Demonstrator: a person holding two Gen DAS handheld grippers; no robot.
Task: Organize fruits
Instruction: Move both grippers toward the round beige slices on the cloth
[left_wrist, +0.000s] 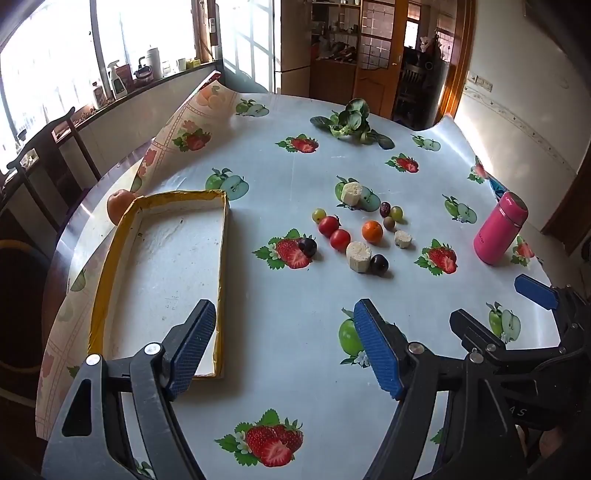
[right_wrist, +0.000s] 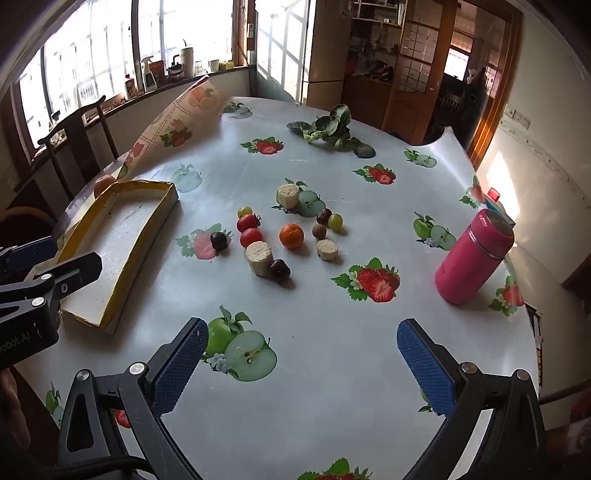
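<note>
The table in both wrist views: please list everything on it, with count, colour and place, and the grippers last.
tray: 1, yellow rim, white inside, left side, holds nothing
apple: 1, reddish, behind the tray's far corner
tomatoes: 2, red, centre, side by side
orange: 1, orange, centre
dark plums: 2, dark purple, near edge of the cluster
green grapes: 2, pale green, far edge of the cluster
white chunks: 3, whitish, among the fruit
leafy greens: 1 bunch, green, far side
flask: 1, pink, right side, upright
left gripper: black with blue pads, open, holds nothing
right gripper: same colours, open, holds nothing
</note>
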